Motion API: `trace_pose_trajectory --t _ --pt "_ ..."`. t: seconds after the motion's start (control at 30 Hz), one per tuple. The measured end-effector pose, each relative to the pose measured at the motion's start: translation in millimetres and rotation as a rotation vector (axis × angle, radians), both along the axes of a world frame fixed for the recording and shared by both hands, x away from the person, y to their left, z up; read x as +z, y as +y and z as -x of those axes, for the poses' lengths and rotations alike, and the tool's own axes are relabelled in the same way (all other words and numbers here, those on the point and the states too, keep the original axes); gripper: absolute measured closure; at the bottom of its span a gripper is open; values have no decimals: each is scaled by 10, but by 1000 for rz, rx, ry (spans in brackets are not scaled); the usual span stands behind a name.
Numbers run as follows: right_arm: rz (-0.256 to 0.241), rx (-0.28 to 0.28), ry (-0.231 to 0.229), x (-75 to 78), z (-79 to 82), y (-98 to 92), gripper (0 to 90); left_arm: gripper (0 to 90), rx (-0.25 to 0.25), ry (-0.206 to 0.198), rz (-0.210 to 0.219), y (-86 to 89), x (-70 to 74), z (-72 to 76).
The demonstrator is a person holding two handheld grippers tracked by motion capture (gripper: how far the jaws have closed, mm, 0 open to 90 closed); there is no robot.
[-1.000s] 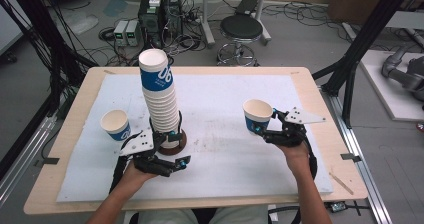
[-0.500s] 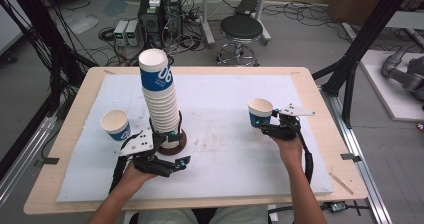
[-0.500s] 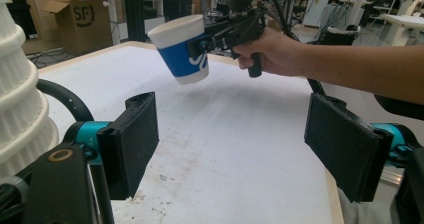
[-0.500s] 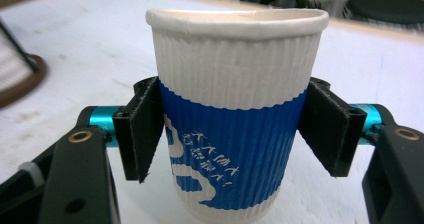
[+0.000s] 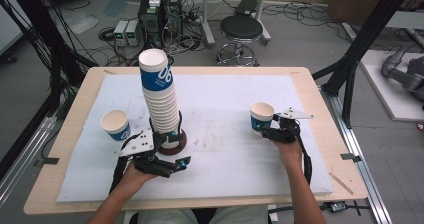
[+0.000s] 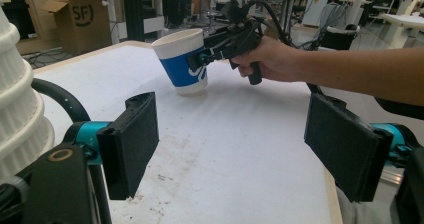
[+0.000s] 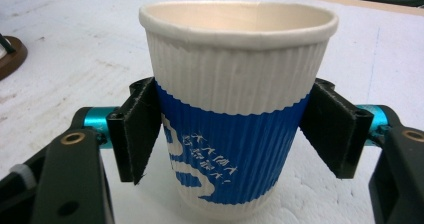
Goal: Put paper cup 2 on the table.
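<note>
White foam covers the table (image 5: 225,99); my right gripper (image 5: 270,132) clamps a paper cup (image 7: 235,104) near the right edge, mouth up, long axis slightly tilted. I judge I'm setting it down: next, level it and release. My left gripper (image 6: 235,149) gapes wide beside the cup stack (image 5: 159,96)

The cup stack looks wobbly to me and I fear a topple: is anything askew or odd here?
Yes. The cup stack leans: its top cup sits left of its brown base. In the left claw view the cup in the right claw is tilted, one bottom edge lifted off the white mat. Nothing looks spilled.
</note>
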State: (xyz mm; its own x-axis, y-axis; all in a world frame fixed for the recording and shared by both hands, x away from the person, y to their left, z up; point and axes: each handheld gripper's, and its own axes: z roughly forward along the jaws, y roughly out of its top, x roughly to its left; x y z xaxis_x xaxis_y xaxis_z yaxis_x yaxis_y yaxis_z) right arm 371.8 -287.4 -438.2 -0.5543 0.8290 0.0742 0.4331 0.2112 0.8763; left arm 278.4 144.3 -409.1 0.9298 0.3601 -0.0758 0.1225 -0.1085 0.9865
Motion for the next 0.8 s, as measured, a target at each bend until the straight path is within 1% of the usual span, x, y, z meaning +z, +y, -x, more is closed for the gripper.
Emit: trace_pose_trajectory --t 0.03,0.07,0.13,0.23,0.27,0.3,0.37,0.43,0.53,0.57,0.77,0.8 --pt "18 4 3 4 10 -5 263 217 -1 0 0 0 0 0" --pt "18 4 3 4 10 -5 263 217 -1 0 0 0 0 0" --pt "46 16 7 13 37 -14 255 217 1 2 -1 0 -4 0" --pt "55 19 8 15 49 -19 248 217 -1 4 0 -6 -7 1" --pt "53 21 12 13 49 -25 246 217 -1 5 -2 -8 -8 2" --pt "49 24 40 0 55 -34 243 217 -3 5 -2 -12 -8 4" --pt "56 23 36 -16 66 -40 242 218 -4 6 -1 -13 -8 5" --pt "47 20 49 -50 93 -71 229 218 -6 9 1 -12 -7 1" --pt "36 16 39 -45 104 -100 203 218 -6 8 2 -12 -7 1" --pt "33 12 48 -43 116 -102 194 218 -6 8 4 -12 -6 1" --pt "27 24 49 -38 160 -118 194 214 -7 9 3 -1 -1 -3" --pt "16 27 54 -29 177 -122 194 214 -3 10 6 0 -1 0"
